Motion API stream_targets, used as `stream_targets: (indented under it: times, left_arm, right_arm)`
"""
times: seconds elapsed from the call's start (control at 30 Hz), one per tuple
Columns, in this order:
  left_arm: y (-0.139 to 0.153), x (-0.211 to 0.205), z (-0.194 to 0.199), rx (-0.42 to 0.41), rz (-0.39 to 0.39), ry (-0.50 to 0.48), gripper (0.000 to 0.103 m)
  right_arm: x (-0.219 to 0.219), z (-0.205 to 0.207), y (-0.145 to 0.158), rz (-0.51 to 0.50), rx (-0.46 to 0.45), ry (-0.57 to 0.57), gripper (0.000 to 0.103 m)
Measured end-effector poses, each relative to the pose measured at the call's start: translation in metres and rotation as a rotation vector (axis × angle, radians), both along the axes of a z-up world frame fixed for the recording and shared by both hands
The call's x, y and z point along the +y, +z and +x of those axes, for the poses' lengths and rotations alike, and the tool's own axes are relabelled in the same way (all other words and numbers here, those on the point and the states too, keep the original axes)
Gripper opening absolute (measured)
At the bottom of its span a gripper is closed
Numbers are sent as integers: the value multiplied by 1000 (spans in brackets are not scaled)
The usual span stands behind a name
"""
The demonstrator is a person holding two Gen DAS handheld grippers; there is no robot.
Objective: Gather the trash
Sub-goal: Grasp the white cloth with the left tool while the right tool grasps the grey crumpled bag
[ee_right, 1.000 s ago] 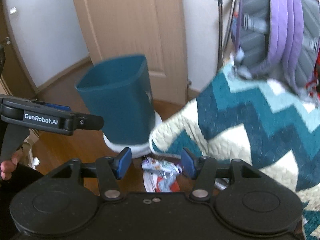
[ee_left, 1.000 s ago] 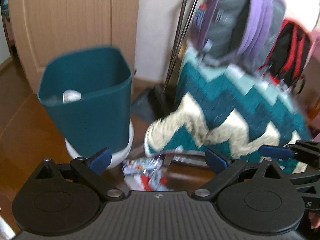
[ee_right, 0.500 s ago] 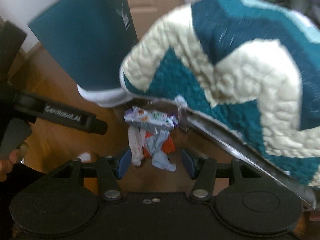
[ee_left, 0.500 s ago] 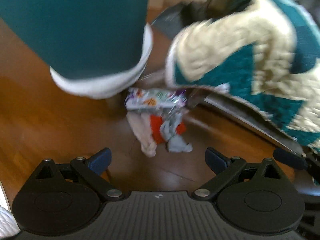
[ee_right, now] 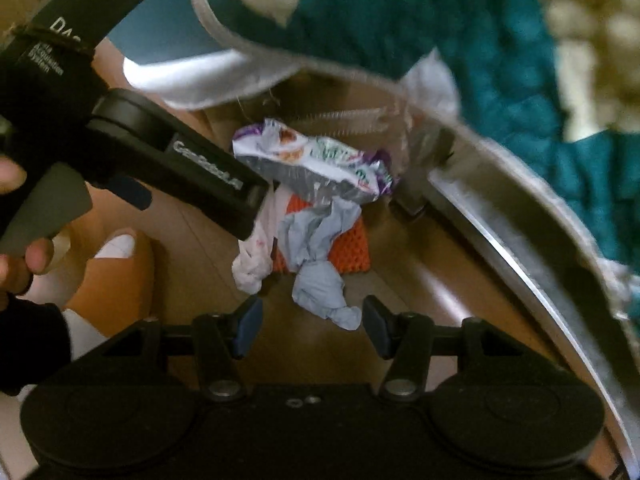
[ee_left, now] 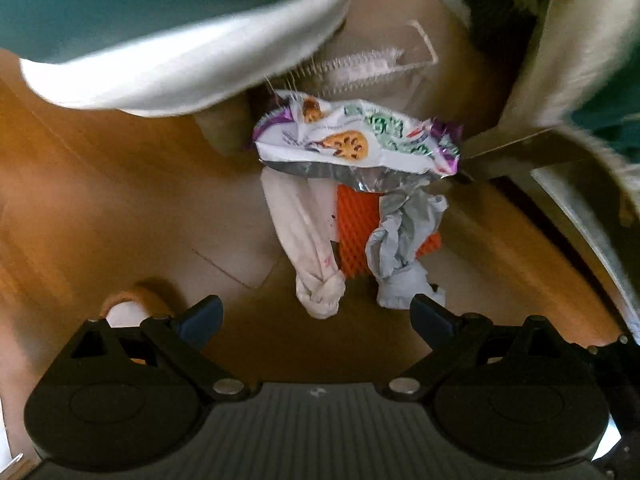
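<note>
a small heap of trash lies on the wooden floor (ee_left: pixel 100 184) between the bin (ee_left: pixel 132 4) and a metal chair leg (ee_left: pixel 576 216) draped with a teal-and-cream blanket (ee_right: pixel 460 28). on top of the heap sits a crumpled cookie wrapper (ee_left: pixel 356 140), white and purple with a foil lining; under it lie a twisted white tissue (ee_left: pixel 308 248), an orange mesh piece (ee_left: pixel 356 232) and a crumpled grey-blue wad (ee_left: pixel 404 256), all touching one another. a clear plastic comb (ee_left: pixel 368 64) lies on the floor just behind the wrapper. only the bin's teal wall and white base (ee_left: pixel 192 60) show at the top of the left view, so what is in it cannot be seen. the left gripper (ee_left: pixel 316 314) hangs over the near end of the heap with its jaws spread wide, the tissue's tip and the wad's tip between the blue pads, nothing pinched. the right gripper (ee_right: pixel 312 324) is also spread, its jaws either side of the wad's lower end and not touching it. in the right view the left tool's black arm crosses in front of the wrapper's left edge.
</note>
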State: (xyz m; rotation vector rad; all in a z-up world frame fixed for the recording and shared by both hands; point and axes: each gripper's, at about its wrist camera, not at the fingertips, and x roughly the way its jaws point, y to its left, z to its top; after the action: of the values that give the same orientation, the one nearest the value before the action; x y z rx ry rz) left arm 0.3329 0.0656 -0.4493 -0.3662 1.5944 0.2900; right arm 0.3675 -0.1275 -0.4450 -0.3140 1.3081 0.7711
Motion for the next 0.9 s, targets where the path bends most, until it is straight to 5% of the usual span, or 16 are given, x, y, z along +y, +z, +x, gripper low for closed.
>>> stream_targets:
  times: [0.27,0.53,0.63,0.77,0.9]
  left_arm:
    - [-64,8,6,78,-16,55,100]
    - [-94,12,8,84,-59,85,92]
    - [-104,12,9,87,-78,90,75]
    - [-115,13,8,94,-79,90,70]
    - [-121,13,3,90,-97,104,52]
  right_arm:
    - [20,5,-58,-25,39,22,54]
    - [34,10,-91,-48,45,45,54]
    - [36,11,-102,-58,56,45,54]
    - [36,11,-110,-61,56,38,51]
    - [36,11,-110,-56,45,22,50]
